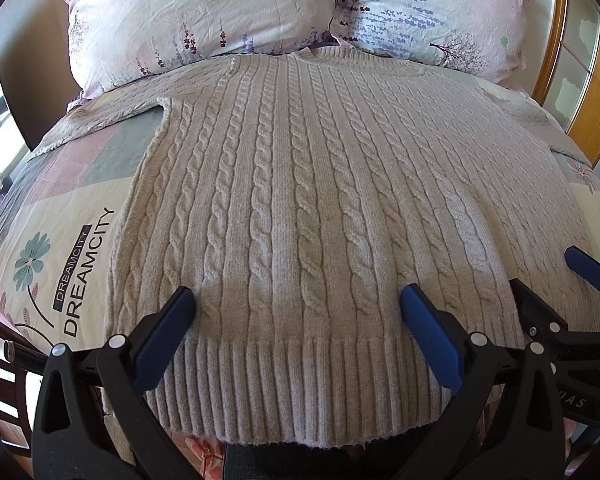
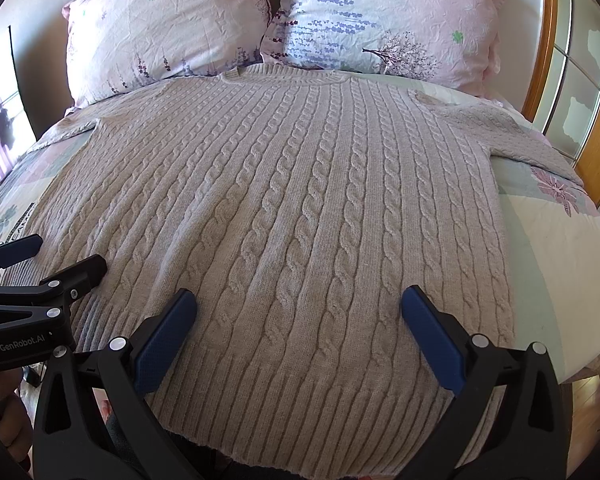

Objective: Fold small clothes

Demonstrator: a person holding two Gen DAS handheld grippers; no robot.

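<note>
A beige cable-knit sweater (image 1: 300, 184) lies flat and spread out on the bed, neck at the far end by the pillows, ribbed hem nearest me; it also fills the right wrist view (image 2: 292, 208). Its sleeves stretch out to both sides. My left gripper (image 1: 298, 304) is open and empty, hovering over the hem's left half. My right gripper (image 2: 299, 306) is open and empty over the hem's right half. Each gripper shows at the edge of the other's view: the right one (image 1: 548, 276) and the left one (image 2: 64, 256).
The bed has a patchwork quilt (image 1: 68, 240) printed with "DREAMCITY". Two floral pillows (image 1: 204, 16) (image 1: 432, 12) stand against the headboard. A wooden-framed glass panel (image 2: 572, 60) is at the right. The bed's near edge lies just below the hem.
</note>
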